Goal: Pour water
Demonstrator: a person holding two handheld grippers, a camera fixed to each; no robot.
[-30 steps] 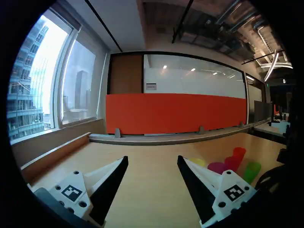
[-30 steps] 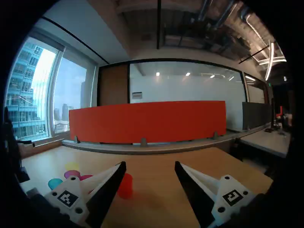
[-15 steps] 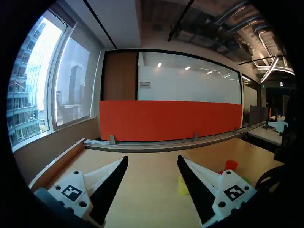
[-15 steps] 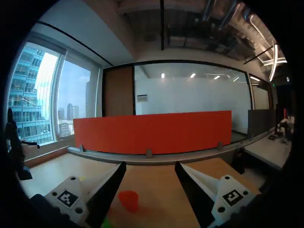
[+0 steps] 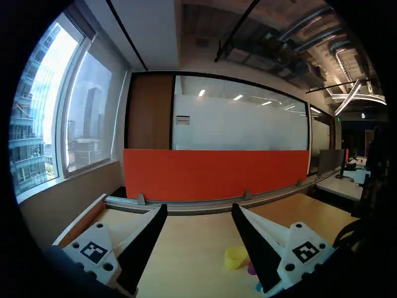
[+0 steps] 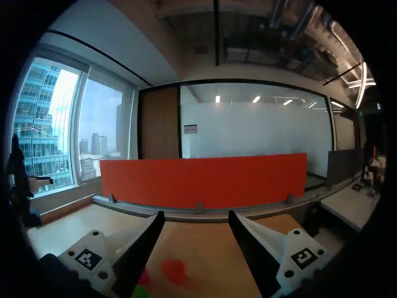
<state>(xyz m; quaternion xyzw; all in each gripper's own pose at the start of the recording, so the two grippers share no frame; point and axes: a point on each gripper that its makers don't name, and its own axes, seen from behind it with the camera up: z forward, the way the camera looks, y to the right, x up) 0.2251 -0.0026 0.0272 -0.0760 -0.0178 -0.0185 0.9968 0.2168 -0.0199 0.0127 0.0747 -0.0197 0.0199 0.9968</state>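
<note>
Still wide open and empty, the left gripper [image 5: 198, 206] has come near the yellow cup [image 5: 234, 257] and the right gripper [image 6: 196, 213] near the red cup [image 6: 173, 270], ready to grab.

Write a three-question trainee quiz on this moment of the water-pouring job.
1. True or false: the left gripper is shut on the yellow cup.
2. In the right gripper view, which cup is seen between the fingers of the right gripper? A. red cup B. blue cup C. white cup
3. Fill in: the divider panel behind the desk is coloured ____.

Key: 1 false, it is open and the cup stands free; 2 A; 3 orange.
</note>
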